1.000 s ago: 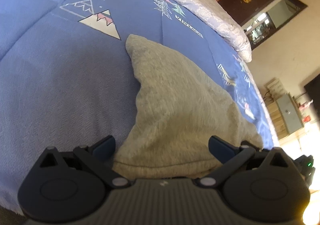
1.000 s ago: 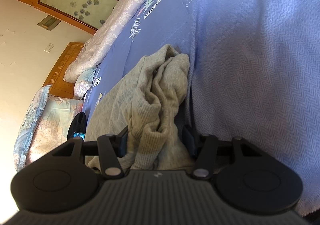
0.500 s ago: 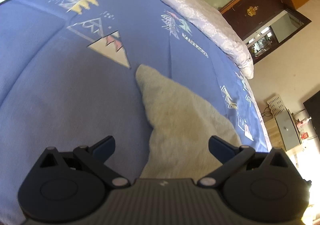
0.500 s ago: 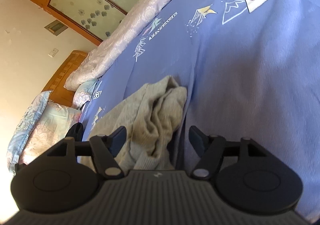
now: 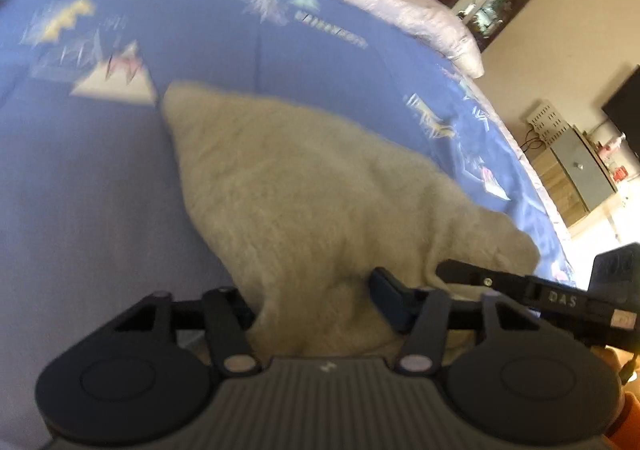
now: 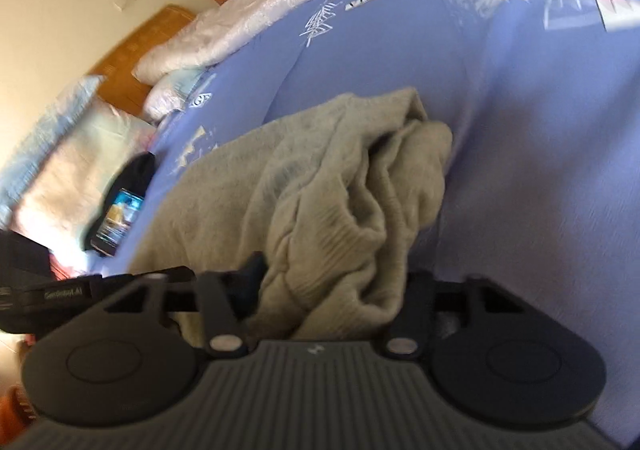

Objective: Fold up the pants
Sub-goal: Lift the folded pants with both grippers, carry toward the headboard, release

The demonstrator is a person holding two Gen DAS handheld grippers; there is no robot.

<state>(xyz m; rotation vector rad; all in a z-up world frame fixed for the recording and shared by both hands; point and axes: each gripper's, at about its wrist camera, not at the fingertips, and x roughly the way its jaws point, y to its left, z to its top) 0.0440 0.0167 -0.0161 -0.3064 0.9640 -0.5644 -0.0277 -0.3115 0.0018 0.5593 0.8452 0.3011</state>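
Pants (image 5: 304, 186), grey knit, lie bunched on the blue bedspread (image 5: 88, 186). Left gripper (image 5: 316, 296) and right gripper (image 6: 332, 282) have just been closing, each now clenched on a fold.

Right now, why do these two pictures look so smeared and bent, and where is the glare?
Left wrist view: motion blur smears the bedspread prints; the fisheye curves the bed's edge; sunlight washes out the lower right corner. Right wrist view: the pants and bedspread are softly blurred, the pillows at left glow overexposed, and the lens bows the headboard.
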